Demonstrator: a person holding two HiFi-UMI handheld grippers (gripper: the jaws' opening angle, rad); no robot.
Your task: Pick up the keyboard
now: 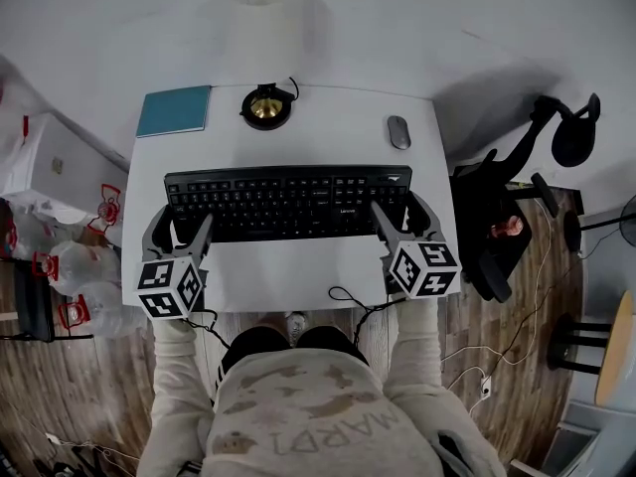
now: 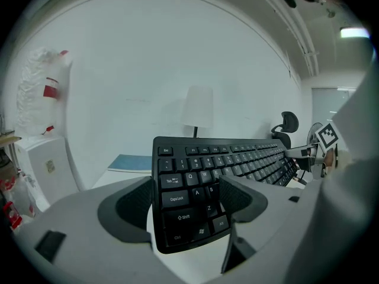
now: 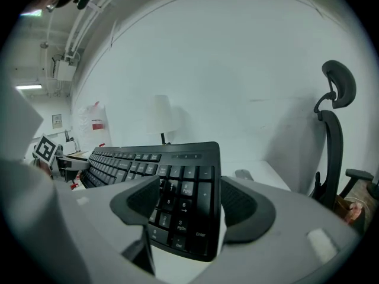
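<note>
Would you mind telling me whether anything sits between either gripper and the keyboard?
Nothing visible does. The keyboard has its ends between the open jaws of the left gripper and the right gripper. The mouse lies beyond it, apart from it.

**Head count on my screen**

I count one table (image 1: 298,278) and, on it, one black keyboard (image 1: 288,202), one grey mouse (image 1: 398,131), one blue book (image 1: 175,110) and one round black piece with a brass centre (image 1: 266,105). There is one white lamp shade (image 1: 266,13). I have two grippers, the left gripper (image 1: 184,221) and the right gripper (image 1: 398,210), each with one marker cube. Off to the side stands one black office chair (image 1: 497,217). White bags (image 1: 75,266) pile up at the left; I cannot count them.
</note>
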